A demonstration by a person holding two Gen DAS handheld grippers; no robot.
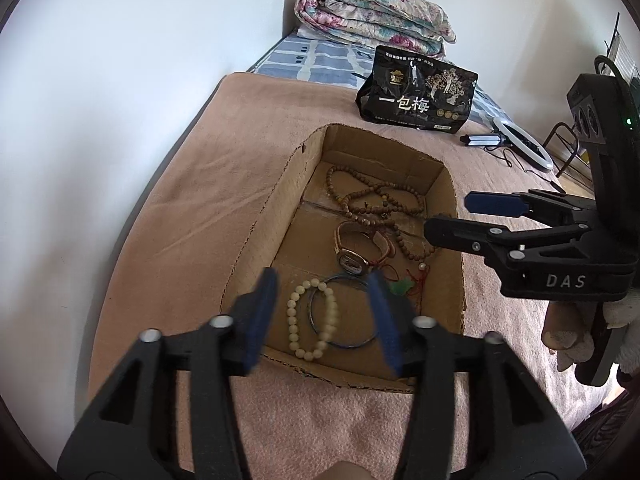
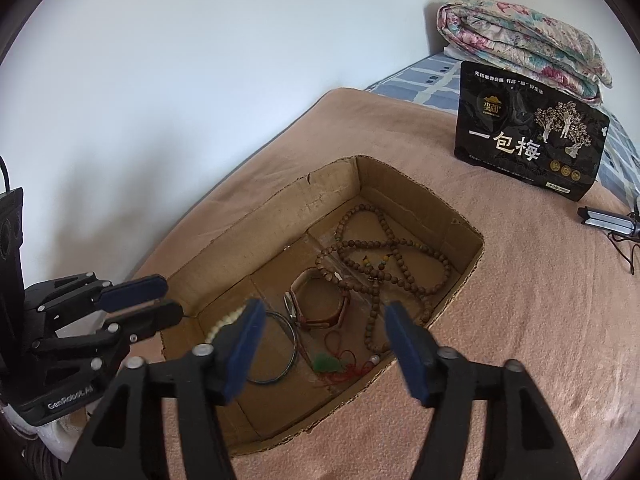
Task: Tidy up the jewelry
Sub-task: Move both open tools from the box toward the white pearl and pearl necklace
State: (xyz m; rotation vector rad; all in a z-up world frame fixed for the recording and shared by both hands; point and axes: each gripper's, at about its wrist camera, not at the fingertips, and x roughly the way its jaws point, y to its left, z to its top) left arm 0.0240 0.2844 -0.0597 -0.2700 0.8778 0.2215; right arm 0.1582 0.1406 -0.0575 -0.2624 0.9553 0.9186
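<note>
Setting: a bed (image 1: 168, 208) covered with a pink blanket, a white wall alongside it.
Cardboard box (image 1: 260, 216): open-topped and shallow, lying on the blanket; all the jewelry lies on its floor.
Wooden bead necklace (image 1: 372, 200): long brown strand, looped and tangled across the far half of the box.
Wristwatch (image 1: 354, 260): brown strap, silver case, mid-box, touching the bead strand.
Cream bead bracelet (image 1: 294, 316): near end of the box, overlapping the thin dark bangle (image 1: 348, 344).
Green pendant (image 2: 326, 364): on a red cord, beside the bangle, close to the box's near wall.
Left gripper (image 1: 326, 320): hangs over the near end of the box, jaws apart, nothing pressed between the blue pads; the bracelet and bangle show in the gap below.
Right gripper (image 2: 324, 350): over the box from the other side, jaws wide apart and empty, the pendant showing below them.
Background: a black snack pouch (image 1: 416, 92) with white Chinese lettering stands past the box; a folded floral quilt (image 1: 372, 16) lies on blue checked bedding by the wall; a white ring light (image 1: 524, 144) lies further along the bed.
</note>
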